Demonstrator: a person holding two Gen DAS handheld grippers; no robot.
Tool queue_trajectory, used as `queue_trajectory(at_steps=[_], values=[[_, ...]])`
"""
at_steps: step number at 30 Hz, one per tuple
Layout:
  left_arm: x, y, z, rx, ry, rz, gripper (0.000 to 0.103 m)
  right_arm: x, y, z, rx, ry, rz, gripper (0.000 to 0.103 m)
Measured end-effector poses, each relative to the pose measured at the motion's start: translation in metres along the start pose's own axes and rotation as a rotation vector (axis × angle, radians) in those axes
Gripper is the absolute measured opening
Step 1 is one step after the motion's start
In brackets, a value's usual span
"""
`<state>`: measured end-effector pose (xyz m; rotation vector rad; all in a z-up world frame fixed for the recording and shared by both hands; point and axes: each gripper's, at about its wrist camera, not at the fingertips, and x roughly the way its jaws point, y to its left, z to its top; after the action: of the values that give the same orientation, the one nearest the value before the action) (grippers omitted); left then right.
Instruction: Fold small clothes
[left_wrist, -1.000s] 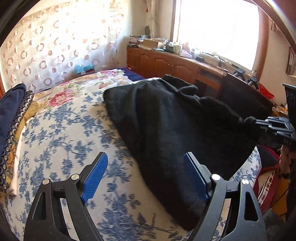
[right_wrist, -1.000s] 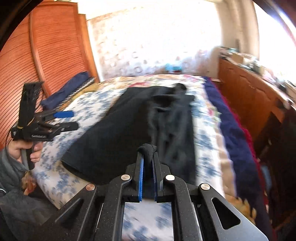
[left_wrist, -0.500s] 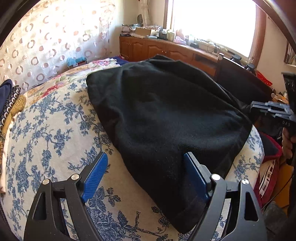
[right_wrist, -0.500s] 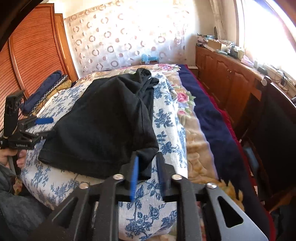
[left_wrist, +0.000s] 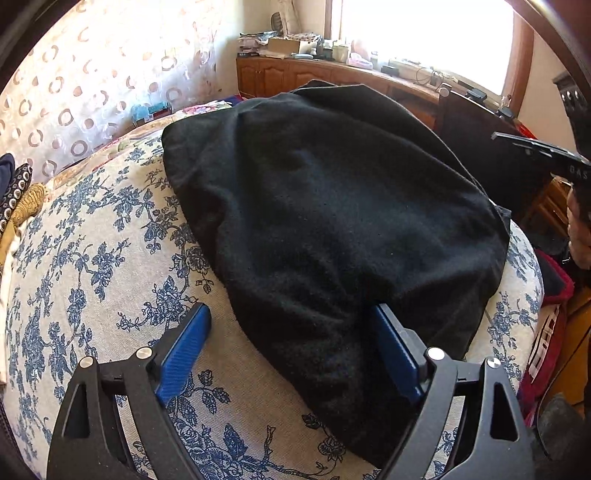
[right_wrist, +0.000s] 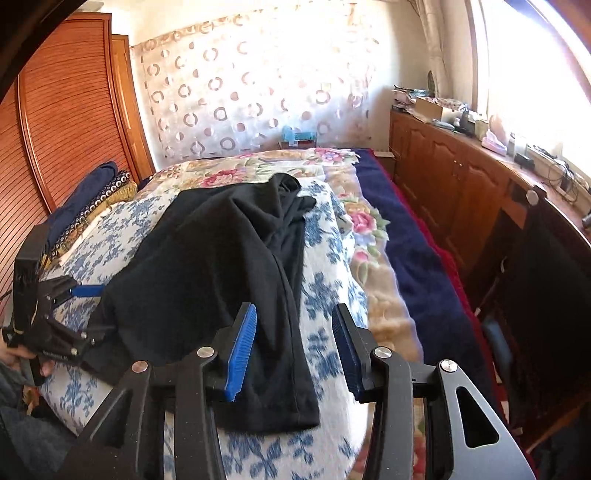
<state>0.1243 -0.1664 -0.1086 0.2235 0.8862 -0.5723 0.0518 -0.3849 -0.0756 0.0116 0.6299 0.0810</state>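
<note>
A black garment (left_wrist: 332, 221) lies spread on the blue-flowered bedcover (left_wrist: 103, 266); it also shows in the right wrist view (right_wrist: 207, 280). My left gripper (left_wrist: 291, 347) is open, its jaws straddling the garment's near left corner, the cloth lying over the right jaw. It shows at the left in the right wrist view (right_wrist: 85, 310). My right gripper (right_wrist: 293, 347) is open and empty, just above the garment's near right corner (right_wrist: 280, 406). Part of it shows at the right edge of the left wrist view (left_wrist: 543, 151).
A stack of folded dark and patterned clothes (right_wrist: 88, 206) lies at the bed's left side by the wooden wardrobe (right_wrist: 66, 122). A navy blanket (right_wrist: 406, 258) runs along the bed's right edge. A wooden sideboard (right_wrist: 461, 177) with clutter stands under the window.
My right gripper has opened and let go of the garment's corner, which now lies flat on the bed. My left gripper has moved in closer over the garment's other corner.
</note>
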Motion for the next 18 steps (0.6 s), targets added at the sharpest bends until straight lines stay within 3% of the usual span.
queue_trajectory(at_steps=[9,12,18], values=[[0.001,0.002,0.003,0.001,0.002,-0.017,0.093,0.037,0.007,0.041,-0.049,-0.009,0.071,0.044],[-0.004,0.009,0.004,-0.043,-0.028,-0.037,0.093,0.06,0.006,0.064,-0.057,-0.009,0.078,0.044],[-0.025,0.026,0.008,-0.101,-0.12,0.012,0.093,0.12,0.009,0.104,-0.027,0.028,0.085,0.044]])
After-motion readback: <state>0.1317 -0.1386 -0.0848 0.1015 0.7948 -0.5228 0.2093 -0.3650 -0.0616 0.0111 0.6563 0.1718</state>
